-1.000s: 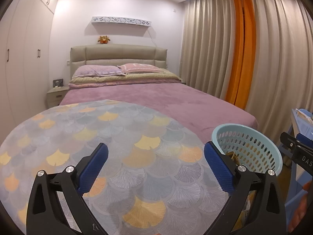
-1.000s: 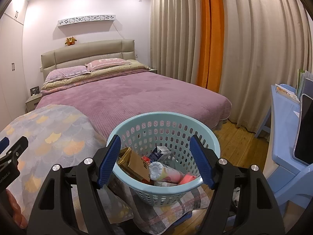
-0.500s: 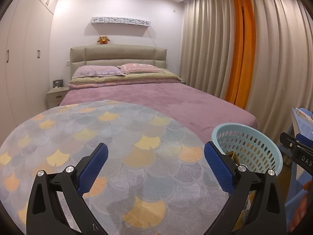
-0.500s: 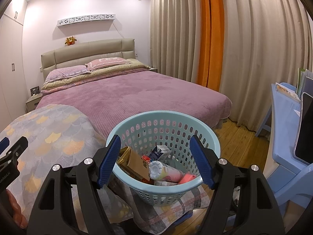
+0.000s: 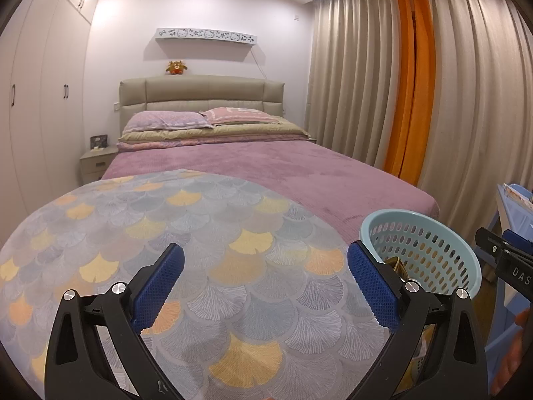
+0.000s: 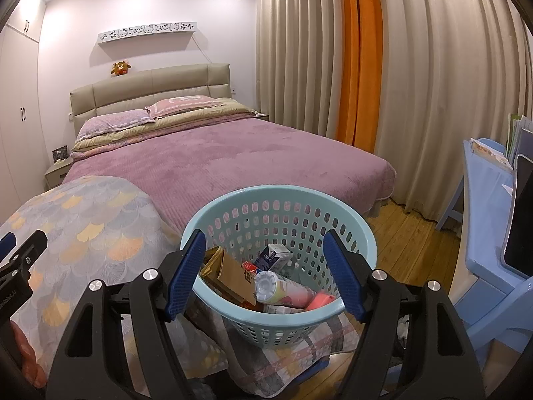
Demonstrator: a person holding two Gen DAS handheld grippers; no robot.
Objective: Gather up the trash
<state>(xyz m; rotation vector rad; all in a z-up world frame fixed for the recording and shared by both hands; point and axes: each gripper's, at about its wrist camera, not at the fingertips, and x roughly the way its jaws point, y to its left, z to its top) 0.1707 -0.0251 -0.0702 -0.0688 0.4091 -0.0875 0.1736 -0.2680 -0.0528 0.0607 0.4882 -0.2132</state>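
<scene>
Bed (image 6: 233,153) and scale-patterned quilt (image 5: 186,240) beyond both tools; no loose trash visible there. Trash basket (image 6: 283,320), holding a carton, bottle and wrappers, sits just ahead of the right gripper (image 6: 266,273). Both it and the left gripper (image 5: 266,286) gape empty; a low reach might tip the basket off its checked cloth.

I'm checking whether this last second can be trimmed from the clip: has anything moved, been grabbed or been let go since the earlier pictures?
Nothing visibly changed. The left gripper and right gripper stay open and empty, the trash lies as before in the blue basket, and the patterned cloth is undisturbed.
</scene>
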